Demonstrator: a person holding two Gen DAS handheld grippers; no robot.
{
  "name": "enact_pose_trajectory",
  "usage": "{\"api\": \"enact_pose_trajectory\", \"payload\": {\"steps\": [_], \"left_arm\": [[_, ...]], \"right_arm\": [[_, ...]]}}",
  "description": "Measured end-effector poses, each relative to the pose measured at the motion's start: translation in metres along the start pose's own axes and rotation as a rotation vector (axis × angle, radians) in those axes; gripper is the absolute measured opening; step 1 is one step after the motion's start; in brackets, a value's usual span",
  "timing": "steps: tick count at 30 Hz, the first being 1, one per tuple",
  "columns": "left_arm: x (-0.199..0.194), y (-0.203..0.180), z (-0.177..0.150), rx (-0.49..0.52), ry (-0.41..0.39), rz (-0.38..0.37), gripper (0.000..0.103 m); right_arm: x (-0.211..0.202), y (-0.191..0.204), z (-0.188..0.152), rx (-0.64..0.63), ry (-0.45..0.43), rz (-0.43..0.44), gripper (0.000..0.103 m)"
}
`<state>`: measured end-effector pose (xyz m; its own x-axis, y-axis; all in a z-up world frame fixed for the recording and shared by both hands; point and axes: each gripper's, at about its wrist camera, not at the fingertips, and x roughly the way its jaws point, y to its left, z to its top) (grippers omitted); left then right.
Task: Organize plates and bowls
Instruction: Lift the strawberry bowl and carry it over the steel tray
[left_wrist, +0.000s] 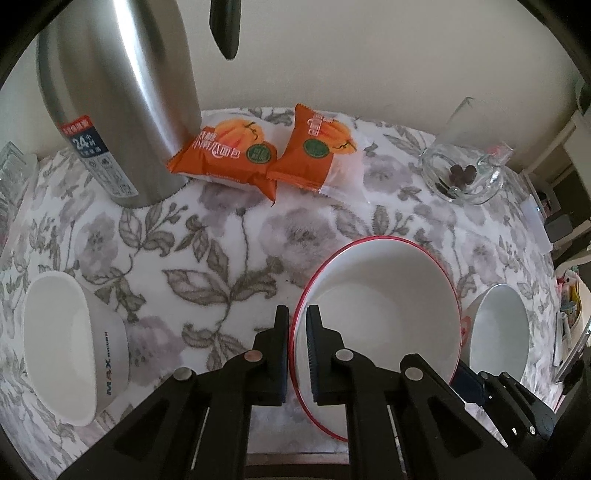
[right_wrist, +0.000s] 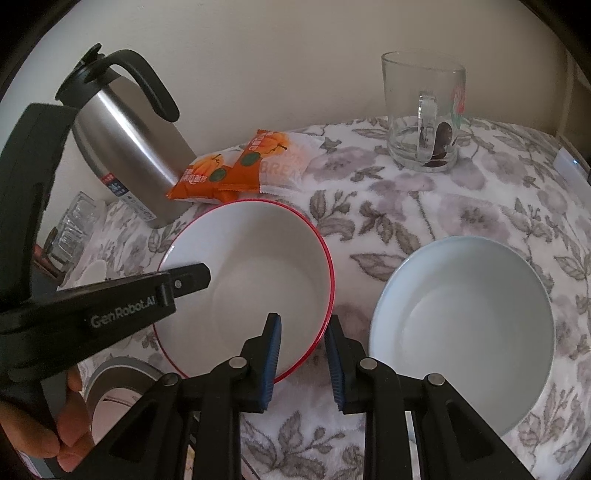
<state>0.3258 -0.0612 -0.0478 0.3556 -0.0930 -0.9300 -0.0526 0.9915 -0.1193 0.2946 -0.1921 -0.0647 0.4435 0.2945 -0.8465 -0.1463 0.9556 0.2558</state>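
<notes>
A white bowl with a red rim (left_wrist: 384, 306) (right_wrist: 258, 273) is near the table's front edge, tilted. My left gripper (left_wrist: 297, 314) is shut on its left rim, one finger inside and one outside. My right gripper (right_wrist: 303, 332) straddles its right rim with the jaws apart, not pinching. A plain white bowl (right_wrist: 465, 317) (left_wrist: 496, 328) stands to the right of it. Another white bowl with "MAX" lettering (left_wrist: 70, 343) stands at the left.
The table has a floral cloth (left_wrist: 229, 258). A steel thermos jug (left_wrist: 118, 92) (right_wrist: 129, 147) stands at the back left, two orange snack packets (left_wrist: 266, 155) (right_wrist: 236, 166) beside it. A glass mug (right_wrist: 424, 110) (left_wrist: 461, 170) with dark pieces stands back right. A glass dish (right_wrist: 74, 229) sits far left.
</notes>
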Motion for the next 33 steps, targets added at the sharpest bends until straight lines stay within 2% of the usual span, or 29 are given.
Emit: {"api": "enact_pose_trajectory", "payload": {"steps": [7,16,21,24,28,33], "left_arm": [[-0.028,0.004,-0.003,-0.005,-0.041,-0.021,0.009],[-0.087,0.003,-0.014,-0.018,-0.118,-0.055,0.009],[-0.114,0.005,-0.031,-0.022,-0.149,-0.061,0.009],[-0.126,0.011,-0.046,-0.055,-0.148,-0.096,0.009],[-0.142,0.014,-0.065,-0.058,-0.160,-0.085,0.009],[-0.156,0.023,-0.084,-0.082,-0.159,-0.109,0.009]], "right_arm": [[-0.025,0.008,0.004,-0.017,-0.050,0.008,0.026],[-0.080,0.028,0.001,-0.073,-0.124,-0.008,0.026],[-0.104,0.039,-0.007,-0.097,-0.134,-0.016,0.026],[-0.119,0.046,-0.015,-0.111,-0.143,-0.025,0.026],[-0.133,0.057,-0.028,-0.135,-0.134,-0.023,0.026],[-0.151,0.067,-0.044,-0.153,-0.139,-0.030,0.026]]}}
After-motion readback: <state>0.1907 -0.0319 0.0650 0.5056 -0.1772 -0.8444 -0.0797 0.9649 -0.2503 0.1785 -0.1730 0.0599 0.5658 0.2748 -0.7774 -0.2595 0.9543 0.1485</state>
